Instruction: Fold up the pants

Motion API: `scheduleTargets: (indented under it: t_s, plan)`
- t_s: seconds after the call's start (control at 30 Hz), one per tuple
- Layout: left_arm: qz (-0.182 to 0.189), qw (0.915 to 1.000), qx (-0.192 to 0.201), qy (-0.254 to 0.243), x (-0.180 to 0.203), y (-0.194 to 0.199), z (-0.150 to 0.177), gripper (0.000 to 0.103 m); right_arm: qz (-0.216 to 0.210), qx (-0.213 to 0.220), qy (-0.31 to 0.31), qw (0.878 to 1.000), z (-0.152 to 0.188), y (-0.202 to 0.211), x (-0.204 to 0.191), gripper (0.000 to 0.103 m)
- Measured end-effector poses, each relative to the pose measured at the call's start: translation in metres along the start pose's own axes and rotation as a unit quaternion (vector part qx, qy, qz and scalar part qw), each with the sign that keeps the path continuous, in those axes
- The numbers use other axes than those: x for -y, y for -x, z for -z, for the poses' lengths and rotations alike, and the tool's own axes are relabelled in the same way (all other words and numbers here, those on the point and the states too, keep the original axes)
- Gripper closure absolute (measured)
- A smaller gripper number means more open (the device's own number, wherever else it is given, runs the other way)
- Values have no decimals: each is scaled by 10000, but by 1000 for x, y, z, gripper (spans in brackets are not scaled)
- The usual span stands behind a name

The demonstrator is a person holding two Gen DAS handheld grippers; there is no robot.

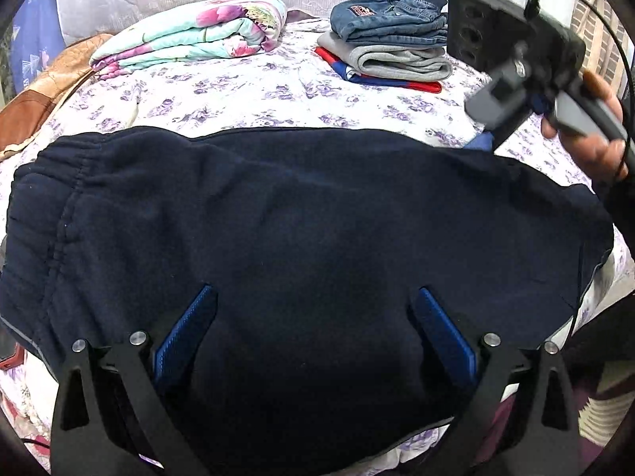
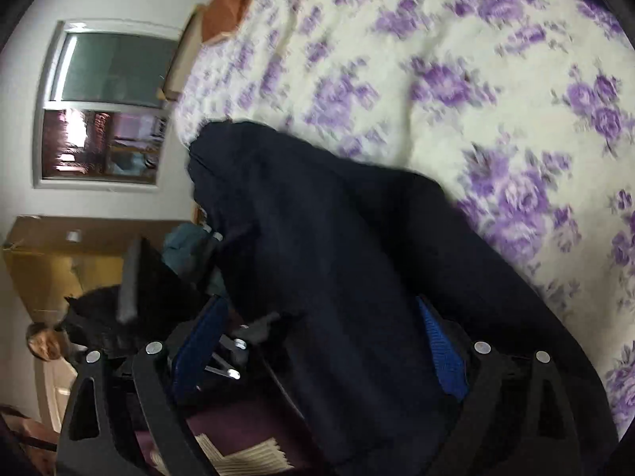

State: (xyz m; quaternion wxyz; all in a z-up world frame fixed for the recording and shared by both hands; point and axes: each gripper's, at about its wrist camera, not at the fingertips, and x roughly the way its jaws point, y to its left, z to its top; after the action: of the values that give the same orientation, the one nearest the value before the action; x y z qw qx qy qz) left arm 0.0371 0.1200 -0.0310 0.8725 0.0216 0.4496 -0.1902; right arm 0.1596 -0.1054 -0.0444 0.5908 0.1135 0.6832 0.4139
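Note:
Dark navy pants [image 1: 301, 222] lie folded across the floral bedsheet [image 1: 246, 91], elastic waistband at the left. My left gripper [image 1: 313, 297] hovers over the near edge of the pants, its blue pads [image 1: 190, 329] wide apart and empty. My right gripper shows in the left wrist view [image 1: 482, 143] at the far right edge of the pants, held by a hand. In the right wrist view the right gripper [image 2: 323, 313] is tilted sideways, its blue pads [image 2: 440, 345] wide apart with the navy cloth [image 2: 357, 246] lying between them, not clamped.
A folded floral quilt [image 1: 190, 35] lies at the back left. A stack of folded jeans and grey clothes [image 1: 389, 39] sits at the back right. A brown cover [image 1: 35, 91] is at the left. The right wrist view shows a window [image 2: 107, 103] and a cardboard box [image 2: 59, 261].

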Motion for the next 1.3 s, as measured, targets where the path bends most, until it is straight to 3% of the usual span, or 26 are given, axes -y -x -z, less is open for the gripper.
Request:
scheduleTargets:
  t_s: [0.07,0.23,0.3,0.37,0.43,0.5,0.53,0.6,0.77,0.83,0.87,0.9,0.93,1.07,1.17,1.2,1.23,1.3]
  plan:
    - [-29,10000,-10,-44,2,-3,-1,5,-113,-83,-210,9997,-4,-7,8,9]
    - [-77,10000,-4,-5,4,-4,-2,5,-661,-58,-63,9978,-43,-34,3,8]
    - [-75,10000,-12,21,3,-3,-2,5,-561,329,-139,9978,-50,-32,8,9]
    - [-87,10000,-31,6,3,-3,-1,5,-655,810,-310,9941,-50,-17,23,22]
    - [-75,10000,-27,1,2,-3,-1,5,-557,1518,-234,9866,-45,20,36,58]
    - [-93,10000,-26,-4,2,-3,0,5,-501,2331,-429,9702,-41,57,54,61]
    - [-137,9999,-26,-17,3,-3,0,5,-470,2435,-580,9670,-38,66,61,61]
    - [-178,9998,-29,-5,3,-3,-1,5,-322,2505,-627,9655,-32,76,61,61]
    - [-222,9990,237,320,-10,21,-1,5,-65,1836,618,9810,3,33,-23,62]
    - [-409,9975,350,448,-20,30,-1,5,390,1573,699,9843,13,0,-37,65]
    - [-582,9964,278,552,-27,29,-1,5,891,1452,534,9839,13,-17,-30,66]
    - [-720,9950,152,670,-34,25,0,5,1289,1481,401,9797,14,-23,-20,79]
    - [-748,9934,-38,869,-46,17,3,6,1636,1596,325,9730,9,-26,-5,103]
    - [-949,9928,50,730,-43,16,8,6,736,1860,-109,9797,0,-12,35,103]
    - [-516,9958,398,643,-32,45,3,5,1078,2421,300,9638,27,13,8,94]
    - [-456,9960,549,538,-29,53,1,5,1089,2562,332,9599,40,23,1,81]
    - [-394,9958,746,352,-21,65,0,5,1073,2687,306,9567,53,31,-2,56]
    - [-263,9962,812,171,-13,64,-3,5,1273,3081,206,9426,96,51,-5,39]
